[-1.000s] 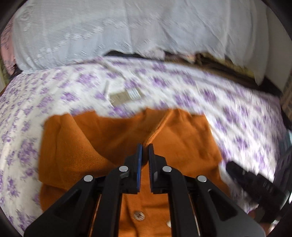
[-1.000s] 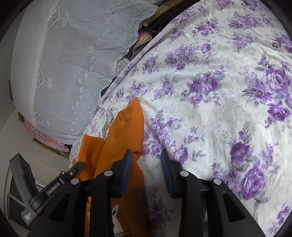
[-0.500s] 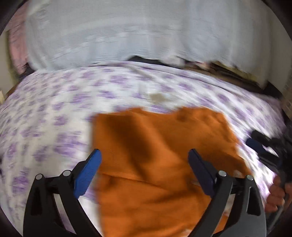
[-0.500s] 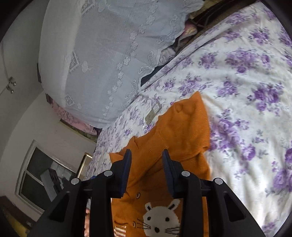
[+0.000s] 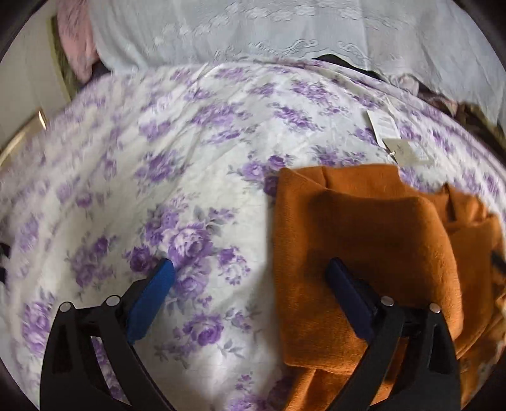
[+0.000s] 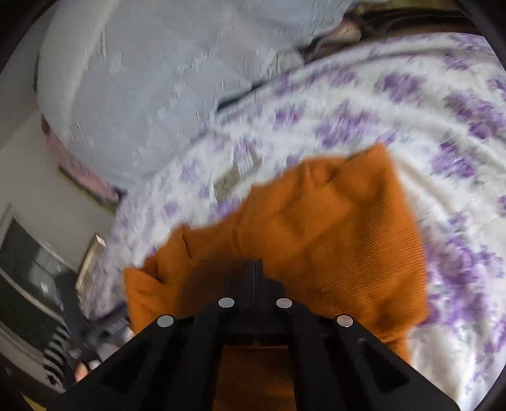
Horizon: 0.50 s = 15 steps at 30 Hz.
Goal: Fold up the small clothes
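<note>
A small orange knit cardigan (image 5: 373,240) lies on the floral bedspread (image 5: 196,164), with a sleeve folded over its body. Its paper tags (image 5: 392,139) lie beyond the collar. My left gripper (image 5: 249,268) is open and empty; its right finger hovers over the cardigan's left part, its left finger over the bedspread. In the right wrist view the cardigan (image 6: 332,227) fills the middle. My right gripper (image 6: 255,268) is shut with orange fabric around the tips; the view is blurred.
A white lace cover (image 5: 284,28) drapes the headboard at the back. A pink cloth (image 5: 76,41) sits at the far left. In the right wrist view a window (image 6: 28,268) and room floor show at the left, past the bed's edge.
My left gripper let go of the cardigan, opened wide and swung left over the bedspread. My right gripper moved onto the cardigan and closed on its fabric.
</note>
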Each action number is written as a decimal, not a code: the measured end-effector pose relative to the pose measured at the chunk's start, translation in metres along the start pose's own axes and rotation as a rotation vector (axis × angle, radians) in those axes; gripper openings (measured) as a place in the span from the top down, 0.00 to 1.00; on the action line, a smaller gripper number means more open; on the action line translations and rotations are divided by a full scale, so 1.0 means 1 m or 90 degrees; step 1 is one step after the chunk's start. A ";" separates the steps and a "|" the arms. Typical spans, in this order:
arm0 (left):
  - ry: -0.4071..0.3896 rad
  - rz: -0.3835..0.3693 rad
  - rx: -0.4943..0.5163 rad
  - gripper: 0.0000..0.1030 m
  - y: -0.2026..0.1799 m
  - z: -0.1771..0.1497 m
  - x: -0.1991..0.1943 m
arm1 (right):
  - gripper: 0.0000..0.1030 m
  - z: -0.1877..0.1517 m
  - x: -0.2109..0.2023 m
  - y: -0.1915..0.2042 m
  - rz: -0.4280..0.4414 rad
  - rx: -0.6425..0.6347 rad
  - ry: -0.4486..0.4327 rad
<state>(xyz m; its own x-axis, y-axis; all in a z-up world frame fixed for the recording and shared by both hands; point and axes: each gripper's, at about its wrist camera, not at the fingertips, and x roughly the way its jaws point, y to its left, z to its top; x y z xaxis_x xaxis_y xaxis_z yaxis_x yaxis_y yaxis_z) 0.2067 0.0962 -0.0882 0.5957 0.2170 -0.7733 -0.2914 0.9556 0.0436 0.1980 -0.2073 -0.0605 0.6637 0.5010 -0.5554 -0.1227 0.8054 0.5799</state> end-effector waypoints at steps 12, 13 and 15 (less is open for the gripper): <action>0.009 -0.002 -0.014 0.05 0.004 -0.004 -0.001 | 0.62 0.015 -0.009 -0.005 0.038 0.017 0.025; 0.010 -0.003 -0.015 0.05 0.005 -0.004 0.000 | 0.62 0.015 0.000 0.004 0.033 -0.003 0.041; 0.009 0.001 -0.011 0.04 0.004 -0.004 0.001 | 0.56 0.013 0.024 0.014 -0.002 -0.024 0.087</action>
<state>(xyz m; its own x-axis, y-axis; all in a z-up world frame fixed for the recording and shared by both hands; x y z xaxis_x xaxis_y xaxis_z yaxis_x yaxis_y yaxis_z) 0.2029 0.0991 -0.0915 0.5846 0.2151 -0.7823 -0.3047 0.9518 0.0340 0.2217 -0.1885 -0.0579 0.5573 0.5350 -0.6350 -0.1507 0.8173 0.5562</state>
